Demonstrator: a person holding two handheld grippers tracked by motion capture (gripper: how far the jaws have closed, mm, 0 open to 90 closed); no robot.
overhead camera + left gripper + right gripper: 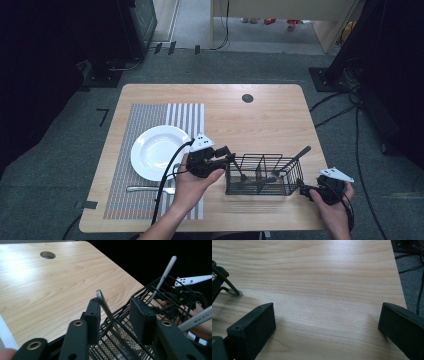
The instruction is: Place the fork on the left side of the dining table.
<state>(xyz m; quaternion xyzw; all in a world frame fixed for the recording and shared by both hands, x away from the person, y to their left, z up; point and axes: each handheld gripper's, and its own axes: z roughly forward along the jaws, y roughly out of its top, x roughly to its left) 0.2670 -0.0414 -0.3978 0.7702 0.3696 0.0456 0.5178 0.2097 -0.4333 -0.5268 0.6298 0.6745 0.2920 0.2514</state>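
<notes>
Grey carpet surrounds a light wooden table (260,115), with black cables trailing across the floor at the right. On the table's left half lies a striped placemat (150,120); a white plate (157,150) sits on it, and a piece of silver cutlery (142,189) lies on the mat just in front of the plate. A round dark hole (247,98) is set in the tabletop near the far edge.

A black wire cutlery basket (264,175) stands on bare wood at the right of the mat, near the table's front edge. It is divided into compartments. One utensil (295,157) leans out of its right-hand end, handle pointing up and to the right.

The left gripper (226,155) is positioned at the basket's left end. In the left gripper view, its jaws straddle the basket rim and the upright metal handle (105,306) of a utensil standing in the left-end compartment. The handle rests against the inner face of the left pad (93,315); the right pad (142,315) stands clear of it, with a gap between. The jaws are therefore at a narrowed setting, not clamped on the handle.

The right gripper (306,191) is held low at the basket's right end, just beside its corner. In the right gripper view, its jaws are spread wide over bare wood with nothing between them; a corner of the basket wire (222,282) appears at the left edge.
</notes>
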